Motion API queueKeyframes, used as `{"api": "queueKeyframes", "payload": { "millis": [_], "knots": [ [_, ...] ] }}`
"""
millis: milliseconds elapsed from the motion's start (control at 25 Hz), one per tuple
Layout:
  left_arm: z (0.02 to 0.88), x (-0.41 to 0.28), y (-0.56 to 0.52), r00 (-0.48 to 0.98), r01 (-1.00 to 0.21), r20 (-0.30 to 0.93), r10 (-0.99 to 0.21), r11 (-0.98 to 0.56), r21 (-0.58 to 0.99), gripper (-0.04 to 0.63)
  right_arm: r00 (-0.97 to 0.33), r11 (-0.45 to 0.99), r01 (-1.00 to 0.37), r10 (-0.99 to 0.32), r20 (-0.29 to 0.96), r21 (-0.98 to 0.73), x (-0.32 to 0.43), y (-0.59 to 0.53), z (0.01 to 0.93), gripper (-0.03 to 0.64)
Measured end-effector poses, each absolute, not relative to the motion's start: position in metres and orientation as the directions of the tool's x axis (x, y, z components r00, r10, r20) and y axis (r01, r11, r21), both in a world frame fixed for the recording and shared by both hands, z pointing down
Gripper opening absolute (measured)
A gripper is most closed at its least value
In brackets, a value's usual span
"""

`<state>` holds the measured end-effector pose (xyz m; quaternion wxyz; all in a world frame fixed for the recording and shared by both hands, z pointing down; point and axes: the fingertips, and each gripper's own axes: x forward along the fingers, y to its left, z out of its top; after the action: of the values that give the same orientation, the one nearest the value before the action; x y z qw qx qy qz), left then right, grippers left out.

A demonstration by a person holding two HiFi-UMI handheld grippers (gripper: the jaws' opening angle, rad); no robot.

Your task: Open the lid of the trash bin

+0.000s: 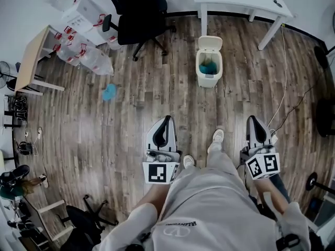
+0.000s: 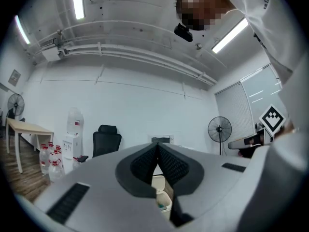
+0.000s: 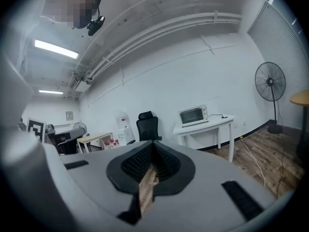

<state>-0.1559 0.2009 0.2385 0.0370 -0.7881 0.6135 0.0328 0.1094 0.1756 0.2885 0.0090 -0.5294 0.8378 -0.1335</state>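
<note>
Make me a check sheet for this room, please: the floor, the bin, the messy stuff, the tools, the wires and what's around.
Surface: wood plank floor.
Job's things: the bin stands on the floor near the white table. Its lid is already up, and something blue lies inside.
Clutter: a blue thing on the floor, and water bottles piled at the left.
Grippers: the left tool and right tool are both shut and hold nothing. Neither touches the bin.
Cables: one wire runs from the white table across the floor toward the right tool.
Surroundings: a black chair, a wooden table and a fan.
</note>
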Motion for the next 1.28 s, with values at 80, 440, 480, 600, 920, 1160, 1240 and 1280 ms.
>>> {"api": "queueKeyframes", "payload": {
  "millis": [80,440,480,600,920,1160,1240,1280],
  "knots": [
    [0.236,-0.167,0.222,0.269,-0.963,-0.112,-0.957,-0.269,-0.014,0.002,-0.432,0.4,-0.891,-0.893,0.127,-0.216,0.093,0.202,0.284,0.017],
    [0.243,-0.197,0.27,0.314,-0.949,-0.109,-0.943,-0.316,0.001,0.002,-0.347,0.324,-0.933,-0.926,0.151,-0.154,0.086,0.266,0.279,0.017],
    [0.243,-0.198,0.272,0.312,-0.949,-0.109,-0.944,-0.314,-0.001,0.002,-0.338,0.316,-0.937,-0.929,0.152,-0.151,0.089,0.268,0.278,0.017],
    [0.239,-0.198,0.278,0.308,-0.951,-0.116,-0.944,-0.309,-0.011,0.002,-0.319,0.299,-0.944,-0.936,0.151,-0.142,0.101,0.274,0.273,0.017],
    [0.223,-0.167,0.297,0.288,-0.957,-0.131,-0.949,-0.288,-0.02,0.002,-0.335,0.315,-0.937,-0.934,0.128,-0.155,0.133,0.294,0.26,0.017],
    [0.213,-0.14,0.311,0.292,-0.956,-0.141,-0.946,-0.291,-0.029,0.002,-0.328,0.302,-0.936,-0.935,0.138,-0.181,0.163,0.312,0.264,0.017],
    [0.215,-0.135,0.313,0.286,-0.958,-0.133,-0.949,-0.285,-0.029,0.002,-0.317,0.289,-0.939,-0.938,0.143,-0.187,0.174,0.315,0.264,0.015],
    [0.216,-0.132,0.315,0.284,-0.959,-0.13,-0.95,-0.282,-0.031,0.002,-0.312,0.284,-0.94,-0.939,0.145,-0.187,0.179,0.317,0.264,0.015]
  ]
}}
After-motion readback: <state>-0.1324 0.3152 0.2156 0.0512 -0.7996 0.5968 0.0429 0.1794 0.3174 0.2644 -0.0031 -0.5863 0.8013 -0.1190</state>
